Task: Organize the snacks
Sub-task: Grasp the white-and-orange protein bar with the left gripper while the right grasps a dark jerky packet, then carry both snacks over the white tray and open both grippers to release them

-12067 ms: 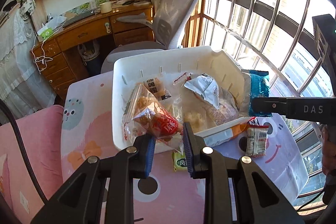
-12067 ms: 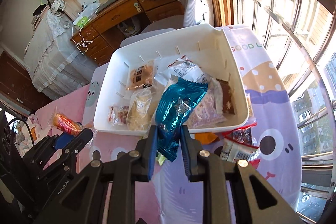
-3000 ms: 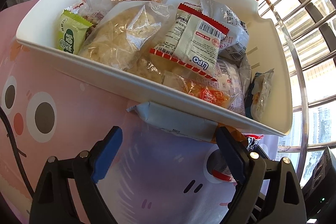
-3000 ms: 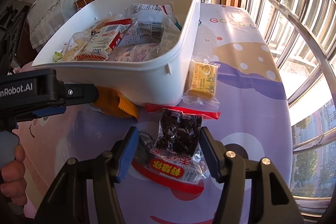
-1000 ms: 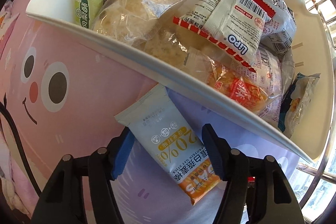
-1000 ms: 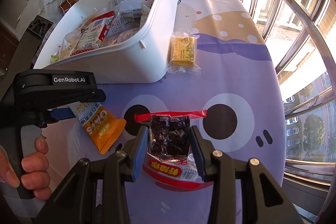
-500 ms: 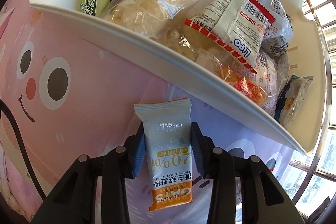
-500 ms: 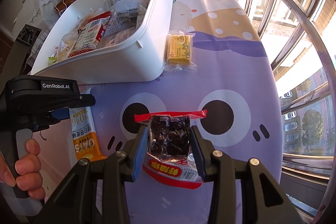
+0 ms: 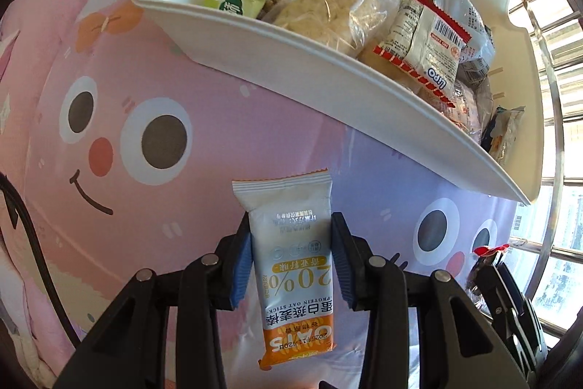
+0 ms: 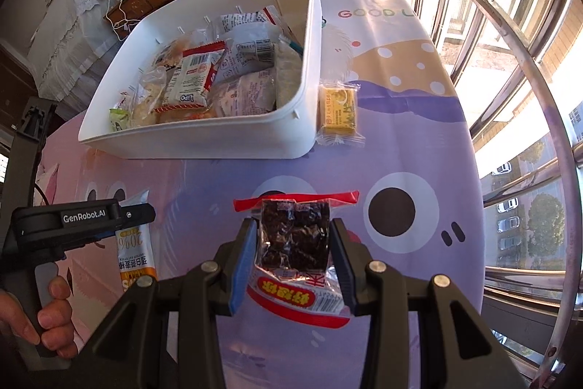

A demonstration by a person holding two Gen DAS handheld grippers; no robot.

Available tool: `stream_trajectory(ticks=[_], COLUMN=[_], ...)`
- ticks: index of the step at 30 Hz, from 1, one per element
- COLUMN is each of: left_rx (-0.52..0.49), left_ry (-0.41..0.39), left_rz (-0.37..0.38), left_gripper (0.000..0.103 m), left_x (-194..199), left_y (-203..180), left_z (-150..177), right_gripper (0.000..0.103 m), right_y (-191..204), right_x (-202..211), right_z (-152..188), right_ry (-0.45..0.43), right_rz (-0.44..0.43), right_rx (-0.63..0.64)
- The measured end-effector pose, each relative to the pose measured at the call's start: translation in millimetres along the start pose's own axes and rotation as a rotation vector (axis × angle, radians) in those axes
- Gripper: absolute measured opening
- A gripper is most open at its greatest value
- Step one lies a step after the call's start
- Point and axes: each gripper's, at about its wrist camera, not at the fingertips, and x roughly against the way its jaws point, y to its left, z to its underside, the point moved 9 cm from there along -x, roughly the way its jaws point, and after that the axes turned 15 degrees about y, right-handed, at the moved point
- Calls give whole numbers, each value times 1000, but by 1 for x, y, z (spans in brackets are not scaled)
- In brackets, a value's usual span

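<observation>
While the left gripper [image 9: 291, 265] has its jaws clenched on the oat bar [image 9: 296, 274], the right gripper [image 10: 293, 259] grasps the dark snack packet [image 10: 295, 239] between its jaws, above the surface [image 10: 419, 148].

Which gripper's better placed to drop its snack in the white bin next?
Probably left. The left gripper is shut on the oat bar beside the white bin wall; the right gripper, holding the dark snack pack, sits farther back.

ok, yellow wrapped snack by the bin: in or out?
Out. The yellow wrapped snack lies flat on the tablecloth just outside the right wall of the white bin, close against it; contact cannot be told.
</observation>
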Motion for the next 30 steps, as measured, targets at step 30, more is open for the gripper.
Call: stream_trajectory(ticks=[30], left_rx=[-257], left_ry=[-237], left_rz=[-88], left_gripper=[38], left_x=[171], left_y=[2], left_z=[-90], right_gripper=[42], right_y=[63], right_x=[77], right_z=[-108], right_ry=[-271], right_rz=[-38], right_rx=[144])
